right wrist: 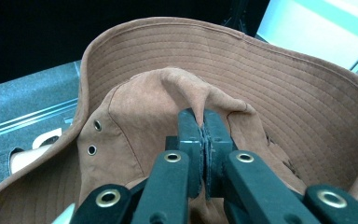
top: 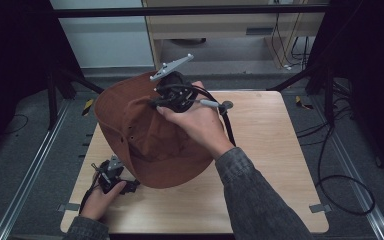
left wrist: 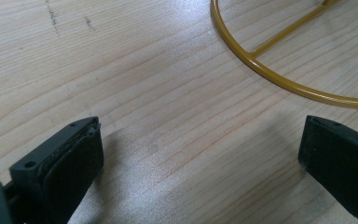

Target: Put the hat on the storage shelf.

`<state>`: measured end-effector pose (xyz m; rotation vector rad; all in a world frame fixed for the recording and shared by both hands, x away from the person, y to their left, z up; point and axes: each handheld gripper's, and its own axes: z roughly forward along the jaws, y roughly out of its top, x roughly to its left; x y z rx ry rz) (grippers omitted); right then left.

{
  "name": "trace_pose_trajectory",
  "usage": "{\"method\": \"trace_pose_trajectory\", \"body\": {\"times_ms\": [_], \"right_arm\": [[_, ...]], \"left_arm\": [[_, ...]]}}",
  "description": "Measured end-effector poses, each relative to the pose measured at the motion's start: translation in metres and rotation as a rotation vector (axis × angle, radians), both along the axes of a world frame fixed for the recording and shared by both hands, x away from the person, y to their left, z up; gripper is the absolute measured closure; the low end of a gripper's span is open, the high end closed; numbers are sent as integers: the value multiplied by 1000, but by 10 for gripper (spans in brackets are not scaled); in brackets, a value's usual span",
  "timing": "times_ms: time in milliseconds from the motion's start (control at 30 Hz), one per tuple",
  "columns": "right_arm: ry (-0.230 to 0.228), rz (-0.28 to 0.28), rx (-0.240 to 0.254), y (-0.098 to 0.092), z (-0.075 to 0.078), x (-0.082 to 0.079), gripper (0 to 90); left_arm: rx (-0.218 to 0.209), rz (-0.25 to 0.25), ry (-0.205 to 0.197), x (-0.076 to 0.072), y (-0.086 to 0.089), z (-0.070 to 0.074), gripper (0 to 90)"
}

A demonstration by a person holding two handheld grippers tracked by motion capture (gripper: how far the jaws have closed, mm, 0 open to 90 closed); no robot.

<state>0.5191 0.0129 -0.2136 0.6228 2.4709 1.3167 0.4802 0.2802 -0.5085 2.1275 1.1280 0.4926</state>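
Brown hat (top: 145, 135), soft, light, floppy cloth, hangs over the counter's (top: 270, 150) left half, crown fold pinched by right tongs (right wrist: 203, 135); left tongs (left wrist: 200, 154) spread, empty; brim offers firmer hold.

No text, label or number is readable.

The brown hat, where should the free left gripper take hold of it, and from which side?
Best guess: the brim. The right gripper already pinches a fold of the crown, so the brown hat hangs tilted with its near brim edge low over the table. The left gripper sits open just beside that edge, so coming in level from the left onto the flat, stitched brim looks easiest.
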Motion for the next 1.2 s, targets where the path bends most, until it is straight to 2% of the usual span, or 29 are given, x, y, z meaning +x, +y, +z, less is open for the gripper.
{"method": "trace_pose_trajectory", "body": {"times_ms": [533,900,1200], "right_arm": [[31,-4,13,1,-12,6,879],[44,4,25,1,-16,6,870],[49,7,17,3,-16,7,859]], "left_arm": [[0,0,0,0,0,0,0],[0,0,0,0,0,0,0],[0,0,0,0,0,0,0]]}}
